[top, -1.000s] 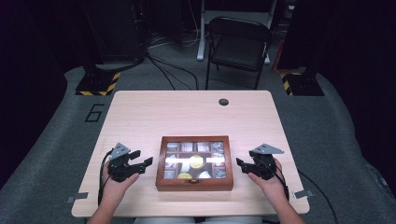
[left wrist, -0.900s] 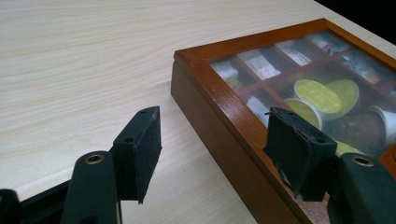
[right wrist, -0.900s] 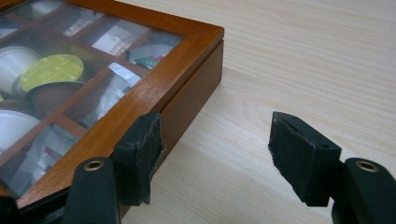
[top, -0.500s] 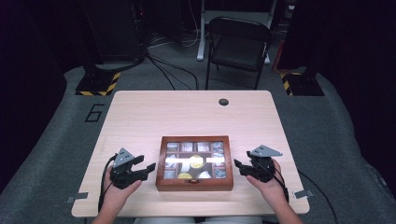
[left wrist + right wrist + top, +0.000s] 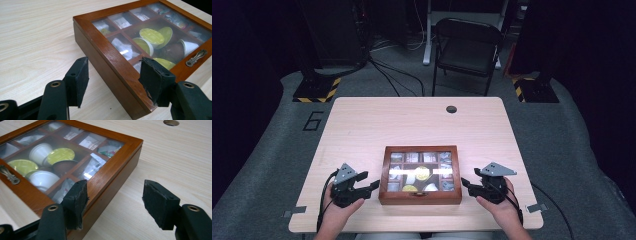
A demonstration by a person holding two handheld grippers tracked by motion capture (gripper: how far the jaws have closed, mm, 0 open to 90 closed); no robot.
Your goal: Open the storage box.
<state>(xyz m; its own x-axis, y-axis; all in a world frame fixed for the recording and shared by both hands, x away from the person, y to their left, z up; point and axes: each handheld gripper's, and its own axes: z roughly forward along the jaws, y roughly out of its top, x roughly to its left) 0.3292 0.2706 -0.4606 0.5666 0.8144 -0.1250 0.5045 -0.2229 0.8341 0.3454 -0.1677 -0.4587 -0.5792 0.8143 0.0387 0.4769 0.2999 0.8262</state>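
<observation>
A wooden box (image 5: 420, 199) with a glass lid lies shut on the table, near the front edge. Through the glass I see yellow-lidded pods (image 5: 151, 36) and packets in several compartments. A metal handle (image 5: 196, 57) sits on the lid's front rail. My left gripper (image 5: 373, 186) is at the box's left side. Its jaws have just been closing, but in the left gripper view the left gripper (image 5: 115, 66) still straddles the box's (image 5: 100, 42) left edge without pressing on it. My right gripper (image 5: 466, 184) stands open at the right side. In the right gripper view the right gripper (image 5: 115, 187) has one pad over the box's (image 5: 120, 162) lid rim and the other over the table.
The light wooden table (image 5: 412, 125) has a round cable hole (image 5: 451, 109) at its far side. A black folding chair (image 5: 467, 47) stands beyond the table. Cables trail from both grippers over the near edge.
Both hands have drawn slightly toward the near edge of the table. The left gripper's jaws stand narrower than before.
</observation>
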